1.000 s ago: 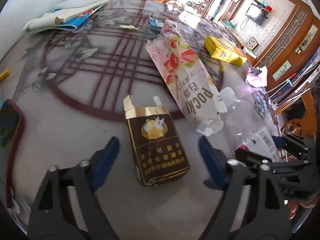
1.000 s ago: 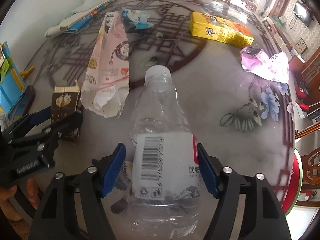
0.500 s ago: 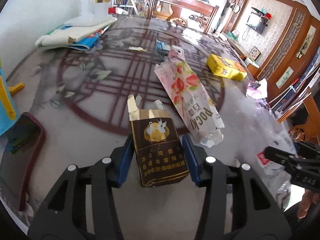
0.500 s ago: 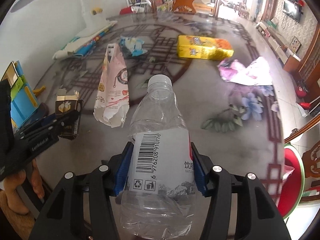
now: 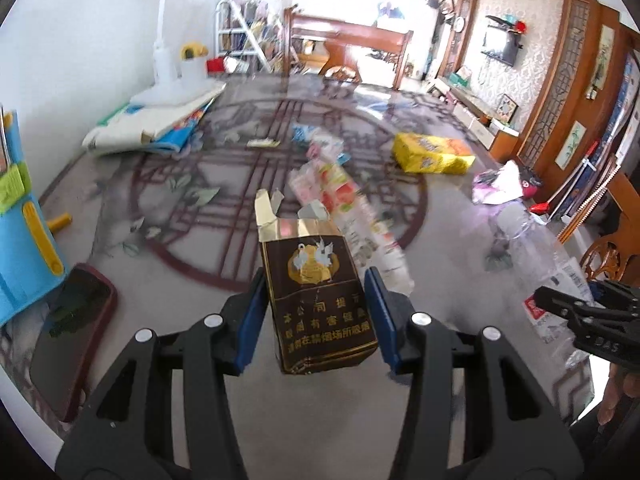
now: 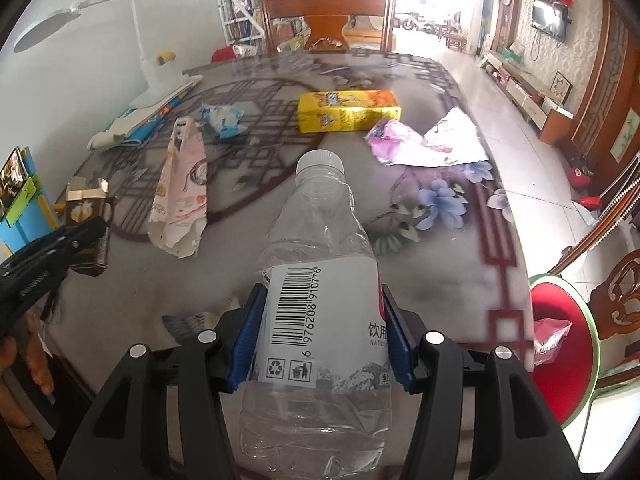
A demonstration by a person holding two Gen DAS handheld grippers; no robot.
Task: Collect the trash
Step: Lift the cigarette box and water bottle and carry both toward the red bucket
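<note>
My left gripper [image 5: 316,316] is shut on a torn brown cigarette pack [image 5: 316,292] and holds it above the table. The pack also shows in the right wrist view [image 6: 86,224]. My right gripper [image 6: 320,328] is shut on an empty clear plastic bottle [image 6: 320,312] with a white barcode label, lifted off the table. The bottle appears blurred in the left wrist view [image 5: 548,276]. A pink strawberry snack bag [image 6: 182,188] lies on the table between the grippers.
A yellow box [image 6: 348,111], a pink crumpled wrapper [image 6: 424,142] and a blue wrapper [image 6: 222,120] lie farther back. A phone [image 5: 68,328] and a blue object [image 5: 24,220] sit at the left edge. A red stool [image 6: 560,344] stands at the right.
Both grippers closed, the left on the cigarette pack and the right on the bottle, and have lifted them up off the table.
</note>
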